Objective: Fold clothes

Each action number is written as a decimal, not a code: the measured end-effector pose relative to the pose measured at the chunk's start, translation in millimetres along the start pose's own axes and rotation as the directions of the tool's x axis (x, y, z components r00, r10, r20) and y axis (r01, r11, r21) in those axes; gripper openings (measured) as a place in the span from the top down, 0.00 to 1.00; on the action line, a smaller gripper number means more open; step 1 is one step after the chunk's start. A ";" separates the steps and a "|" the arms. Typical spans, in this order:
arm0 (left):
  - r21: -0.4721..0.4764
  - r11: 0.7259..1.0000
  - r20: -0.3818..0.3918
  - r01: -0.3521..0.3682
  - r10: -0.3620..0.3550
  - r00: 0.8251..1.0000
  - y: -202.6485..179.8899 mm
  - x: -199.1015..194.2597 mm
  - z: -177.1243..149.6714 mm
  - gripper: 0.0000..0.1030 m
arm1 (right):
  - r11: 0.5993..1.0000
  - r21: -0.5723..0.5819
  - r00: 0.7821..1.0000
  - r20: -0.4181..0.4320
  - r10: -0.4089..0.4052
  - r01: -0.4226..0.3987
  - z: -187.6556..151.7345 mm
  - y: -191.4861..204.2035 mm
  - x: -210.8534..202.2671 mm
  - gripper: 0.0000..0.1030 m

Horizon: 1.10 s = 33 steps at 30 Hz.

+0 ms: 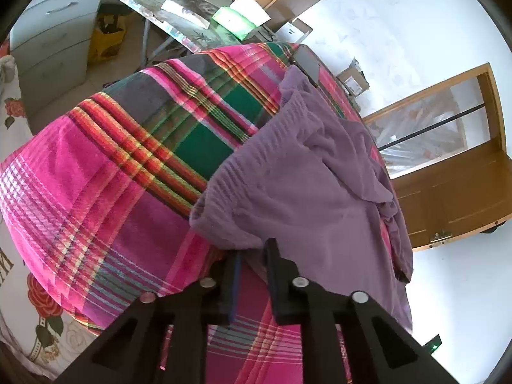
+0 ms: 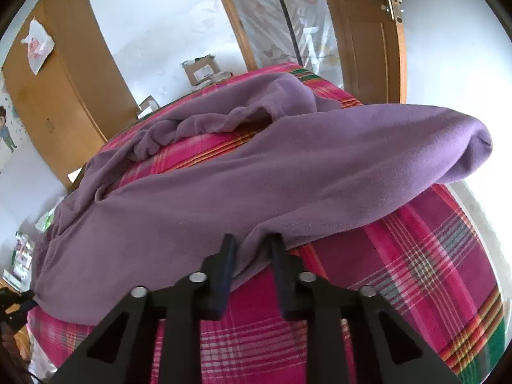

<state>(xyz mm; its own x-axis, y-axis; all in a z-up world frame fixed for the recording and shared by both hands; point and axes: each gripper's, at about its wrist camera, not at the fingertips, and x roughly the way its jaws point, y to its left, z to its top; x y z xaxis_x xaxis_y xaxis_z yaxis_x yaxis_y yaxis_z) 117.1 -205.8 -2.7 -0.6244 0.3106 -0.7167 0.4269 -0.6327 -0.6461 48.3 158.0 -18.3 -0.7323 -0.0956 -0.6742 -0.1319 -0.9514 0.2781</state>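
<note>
A purple fleece garment lies crumpled on a bed under a pink, green and orange plaid blanket. In the left wrist view its ribbed hem hangs near the left gripper, whose black fingers pinch the hem's lower edge. In the right wrist view the same garment spreads across the blanket, with a long tube-like part ending at the right. The right gripper grips a fold of the near edge between its fingers.
A dark flat phone-like thing lies on the bed beyond the garment. Behind stand a folding table with green packets, a grey drawer unit, a wooden door, a wardrobe and cardboard boxes.
</note>
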 end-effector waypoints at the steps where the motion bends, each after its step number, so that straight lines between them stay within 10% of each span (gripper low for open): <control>1: -0.001 1.000 0.001 0.003 -0.003 1.000 0.9 -0.3 -0.3 0.91 | 1.000 -0.004 1.000 0.003 -0.001 0.001 -0.2 0.9 -0.4 0.88; 33: 0.083 0.993 0.115 0.086 -0.096 0.989 6.9 -55.0 -19.1 0.98 | 0.995 0.044 0.990 0.108 0.089 -0.094 -20.6 4.3 -71.8 0.93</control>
<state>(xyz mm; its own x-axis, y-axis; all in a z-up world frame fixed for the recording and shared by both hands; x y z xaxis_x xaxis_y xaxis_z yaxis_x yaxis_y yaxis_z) 166.9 -213.7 27.3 -0.7337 0.2857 -0.6165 0.3157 -0.6601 -0.6816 114.0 154.7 17.2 -0.8091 -0.1478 -0.5687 -0.0916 -0.9243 0.3704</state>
